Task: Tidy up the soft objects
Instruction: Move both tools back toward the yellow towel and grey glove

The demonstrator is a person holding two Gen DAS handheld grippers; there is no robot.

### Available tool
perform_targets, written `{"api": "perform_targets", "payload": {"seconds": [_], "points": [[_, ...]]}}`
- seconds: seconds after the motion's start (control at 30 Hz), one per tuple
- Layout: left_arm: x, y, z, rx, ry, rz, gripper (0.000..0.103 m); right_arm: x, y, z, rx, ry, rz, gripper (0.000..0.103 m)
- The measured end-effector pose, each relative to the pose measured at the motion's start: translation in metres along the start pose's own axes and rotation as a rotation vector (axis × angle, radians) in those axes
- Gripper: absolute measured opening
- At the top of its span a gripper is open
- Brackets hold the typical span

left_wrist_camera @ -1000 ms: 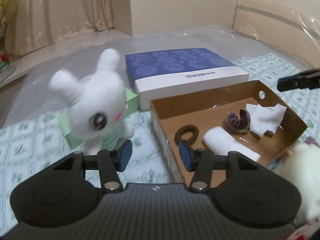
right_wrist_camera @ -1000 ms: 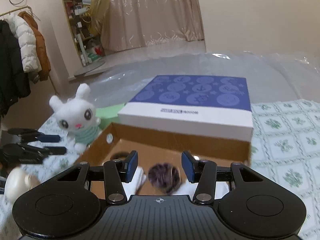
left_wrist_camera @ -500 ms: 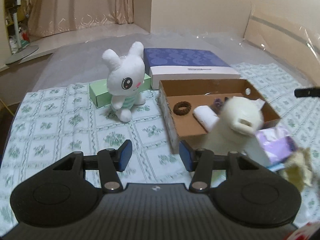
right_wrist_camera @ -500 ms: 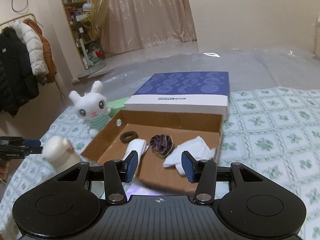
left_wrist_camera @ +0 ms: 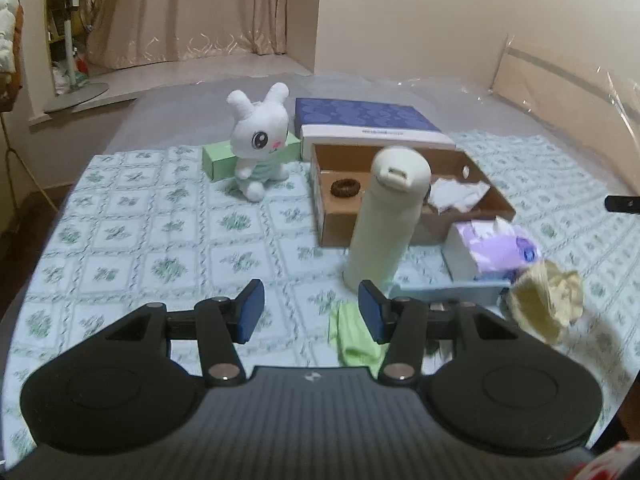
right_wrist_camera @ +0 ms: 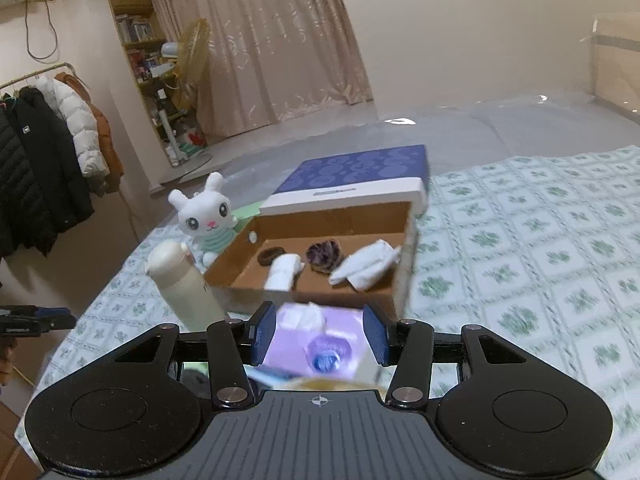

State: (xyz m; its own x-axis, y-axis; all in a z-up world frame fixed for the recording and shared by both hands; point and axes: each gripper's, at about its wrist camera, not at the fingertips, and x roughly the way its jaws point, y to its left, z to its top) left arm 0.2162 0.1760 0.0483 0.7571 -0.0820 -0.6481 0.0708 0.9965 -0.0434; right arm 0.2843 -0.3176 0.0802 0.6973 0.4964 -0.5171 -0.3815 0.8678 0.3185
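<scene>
Left wrist view: left claw (left_wrist_camera: 311,312) apart, holding nothing, above the bed (left_wrist_camera: 160,240). Cream bottle (left_wrist_camera: 386,216) stands upright just ahead, in front of the cardboard box (left_wrist_camera: 416,232). Plush rabbit (left_wrist_camera: 260,144) sits left of the box. Green cloth (left_wrist_camera: 354,338) lies beside the right pad.

Right wrist view: right claw (right_wrist_camera: 318,334) apart, holding nothing, over a purple tissue pack (right_wrist_camera: 320,340). The box (right_wrist_camera: 240,252) contains a hair tie (right_wrist_camera: 270,255), rolled towel (right_wrist_camera: 284,272), purple scrunchie (right_wrist_camera: 324,254) and white cloth (right_wrist_camera: 366,266).
</scene>
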Motion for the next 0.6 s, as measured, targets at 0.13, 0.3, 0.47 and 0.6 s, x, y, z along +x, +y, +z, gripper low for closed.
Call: {"api": "perform_targets", "payload": {"seconds": [0.13, 0.3, 0.47, 0.6], "points": [[-0.020, -0.011, -0.019, 0.009, -0.008, 0.048, 0.049, -0.024, 0.008, -0.025, -0.025, -0.010, -0.043, 0.049], [-0.040, -0.025, -0.045, -0.026, -0.008, 0.050, 0.049, -0.045, 0.022, -0.060, -0.024, 0.013, -0.048, 0.049], [-0.054, -0.049, -0.074, -0.031, -0.001, 0.048, 0.049, -0.053, 0.036, -0.092, -0.012, 0.042, -0.050, 0.049], [-0.062, -0.066, -0.094, -0.037, 0.007, 0.037, 0.049, -0.055, 0.047, -0.114, 0.004, 0.064, -0.041, 0.049]]}}
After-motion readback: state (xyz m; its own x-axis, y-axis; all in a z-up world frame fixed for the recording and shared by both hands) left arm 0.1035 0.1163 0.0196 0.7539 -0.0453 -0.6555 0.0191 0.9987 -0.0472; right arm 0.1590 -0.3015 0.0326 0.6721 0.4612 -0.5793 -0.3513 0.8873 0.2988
